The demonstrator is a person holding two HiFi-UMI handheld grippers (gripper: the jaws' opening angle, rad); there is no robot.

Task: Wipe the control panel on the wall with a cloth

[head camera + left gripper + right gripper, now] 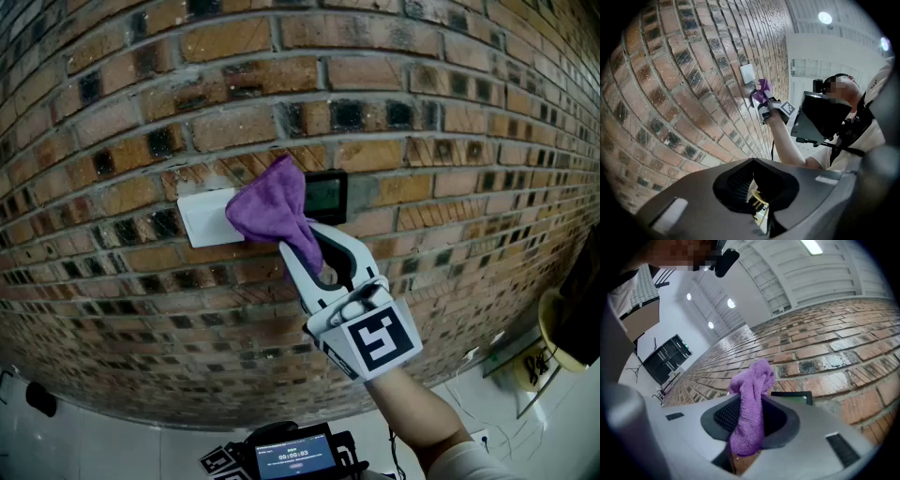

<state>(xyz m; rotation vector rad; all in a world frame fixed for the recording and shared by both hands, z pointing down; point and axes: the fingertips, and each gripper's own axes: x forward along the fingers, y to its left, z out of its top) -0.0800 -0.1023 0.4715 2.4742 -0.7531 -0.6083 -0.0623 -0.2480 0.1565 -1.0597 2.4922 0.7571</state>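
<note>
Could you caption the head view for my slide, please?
Right gripper holds purple cloth to control panel on brick wall.

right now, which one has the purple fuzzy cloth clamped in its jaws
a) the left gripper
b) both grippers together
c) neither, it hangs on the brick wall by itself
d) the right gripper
d: in the right gripper view the right gripper has its jaws shut on the purple fuzzy cloth, while the left gripper has nothing between its jaws.
</note>
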